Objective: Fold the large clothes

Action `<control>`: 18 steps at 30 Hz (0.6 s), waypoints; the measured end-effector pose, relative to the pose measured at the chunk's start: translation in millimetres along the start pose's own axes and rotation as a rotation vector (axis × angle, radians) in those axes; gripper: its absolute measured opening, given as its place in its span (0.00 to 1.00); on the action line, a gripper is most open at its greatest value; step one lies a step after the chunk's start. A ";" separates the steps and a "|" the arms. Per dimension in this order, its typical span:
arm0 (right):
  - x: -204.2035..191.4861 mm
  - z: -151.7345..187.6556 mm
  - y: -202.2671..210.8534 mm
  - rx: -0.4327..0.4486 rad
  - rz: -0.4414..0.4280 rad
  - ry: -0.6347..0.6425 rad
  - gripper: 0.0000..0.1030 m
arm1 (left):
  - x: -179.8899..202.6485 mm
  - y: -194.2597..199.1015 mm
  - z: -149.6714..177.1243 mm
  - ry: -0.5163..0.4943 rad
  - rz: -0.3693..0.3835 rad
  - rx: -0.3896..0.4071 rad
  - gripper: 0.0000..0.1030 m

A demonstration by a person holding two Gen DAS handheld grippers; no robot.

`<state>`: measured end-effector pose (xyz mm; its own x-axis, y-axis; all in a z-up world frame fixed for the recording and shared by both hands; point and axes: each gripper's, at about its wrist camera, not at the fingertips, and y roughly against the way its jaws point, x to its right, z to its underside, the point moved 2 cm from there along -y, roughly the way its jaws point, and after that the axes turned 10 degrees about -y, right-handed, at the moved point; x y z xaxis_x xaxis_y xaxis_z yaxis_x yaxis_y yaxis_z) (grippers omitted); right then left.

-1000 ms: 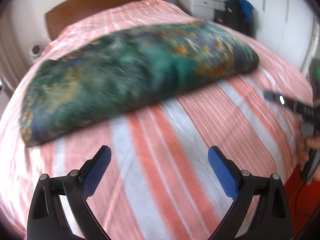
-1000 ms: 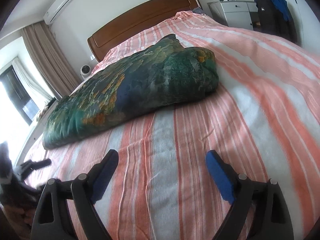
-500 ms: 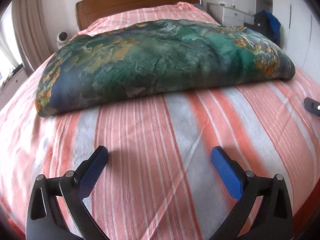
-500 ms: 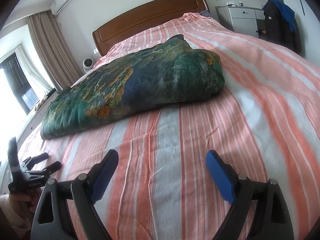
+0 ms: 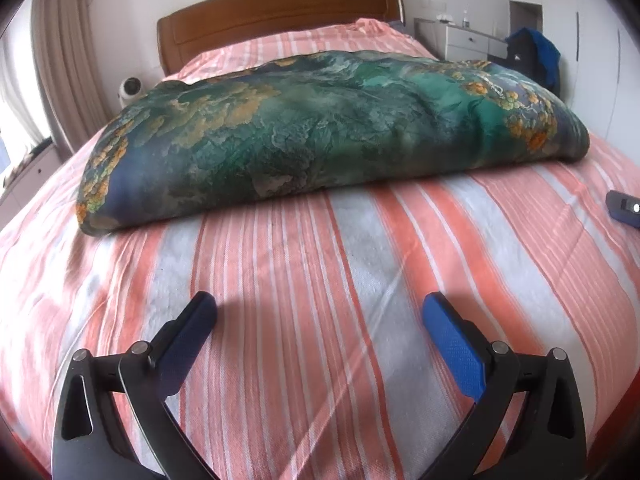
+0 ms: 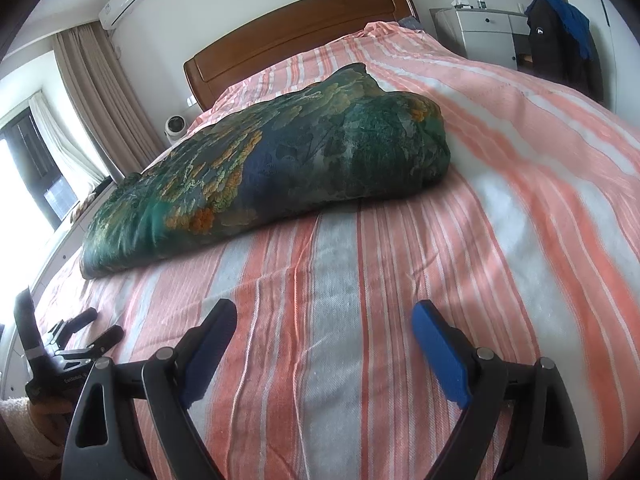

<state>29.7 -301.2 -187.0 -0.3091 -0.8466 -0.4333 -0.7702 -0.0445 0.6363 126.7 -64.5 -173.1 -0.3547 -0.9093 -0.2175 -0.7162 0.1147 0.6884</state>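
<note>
A large green, blue and orange patterned cloth (image 5: 328, 136) lies folded in a thick long bundle across the middle of the bed; it also shows in the right wrist view (image 6: 272, 176). My left gripper (image 5: 320, 312) is open and empty, low over the striped bedspread (image 5: 320, 264) in front of the bundle. My right gripper (image 6: 324, 316) is open and empty, also short of the bundle. The left gripper shows at the left edge of the right wrist view (image 6: 92, 324), and a tip of the right gripper shows at the right edge of the left wrist view (image 5: 624, 208).
A wooden headboard (image 5: 280, 16) stands behind the bed. A white drawer unit (image 6: 480, 32) and a dark jacket on a chair (image 6: 560, 36) stand at the far right. Curtains (image 6: 96, 92) and a small white fan (image 6: 176, 126) are at the left.
The left wrist view has swung to face the bundle squarely and steadied. The right gripper has shifted slightly. Both grippers stay open and empty.
</note>
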 end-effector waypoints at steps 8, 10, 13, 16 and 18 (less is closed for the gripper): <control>24.6 -34.3 7.9 0.006 -0.088 -0.283 0.86 | -3.2 0.7 0.3 0.000 0.014 0.003 1.00; 35.8 -53.5 -2.5 -0.001 -0.138 -0.418 0.86 | -3.5 0.8 1.2 -0.002 0.014 0.007 1.00; 45.8 -78.5 -28.8 -0.031 -0.169 -0.549 0.86 | -5.4 2.0 1.3 0.001 0.024 -0.002 1.00; 55.7 -91.0 -57.4 -0.039 -0.134 -0.661 0.86 | -8.0 6.6 0.4 -0.010 0.027 -0.024 1.00; 61.0 -93.7 -64.1 -0.008 -0.125 -0.705 0.84 | -10.0 11.1 -1.3 -0.035 0.010 -0.051 1.00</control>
<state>112.5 -399.6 -194.4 -0.5077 -0.2908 -0.8110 -0.8202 -0.1248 0.5583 123.0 -54.7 -162.4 -0.3837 -0.8933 -0.2340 -0.6810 0.1026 0.7251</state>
